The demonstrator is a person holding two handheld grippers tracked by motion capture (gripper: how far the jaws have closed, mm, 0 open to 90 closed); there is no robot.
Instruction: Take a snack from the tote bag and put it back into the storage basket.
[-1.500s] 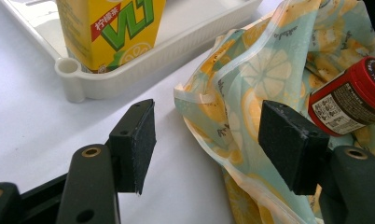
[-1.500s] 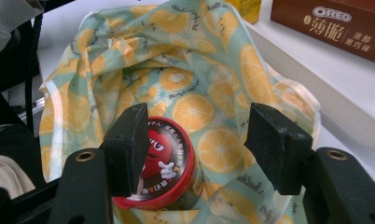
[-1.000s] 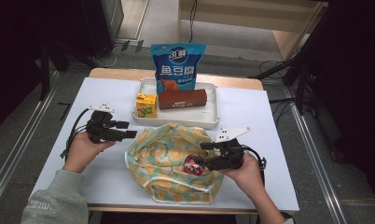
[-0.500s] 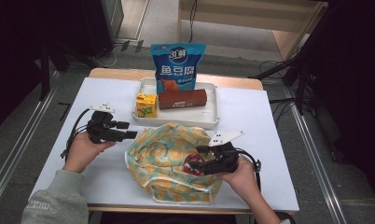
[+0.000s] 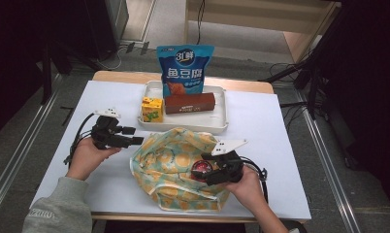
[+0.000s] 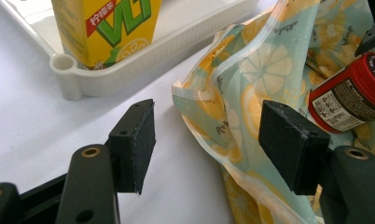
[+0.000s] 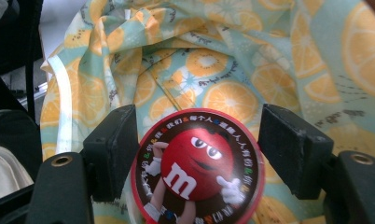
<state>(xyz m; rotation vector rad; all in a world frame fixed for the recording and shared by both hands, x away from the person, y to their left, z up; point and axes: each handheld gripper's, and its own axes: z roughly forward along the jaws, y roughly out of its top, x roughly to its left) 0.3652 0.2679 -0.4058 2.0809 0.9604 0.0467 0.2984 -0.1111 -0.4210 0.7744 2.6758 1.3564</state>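
So the right tongs are sitting over the red candy tub, and the jaws have just been opening: the tub is lying between them but the right pad is standing clear of it, so I'm calling that let go, not gripped. The tub is resting on its side in the fruit-print cloth bag. My left tongs are hanging wide apart with nothing in them, just beside the bag's near hem.

I'm reading this as the drop-off step of packing the bag. Next I'm probably backing the right tongs out without dragging the tub, then going to the white tray for the yellow drink carton, brown box or blue snack pouch.

All on a white bench, wooden edge, grey floor and cables around.
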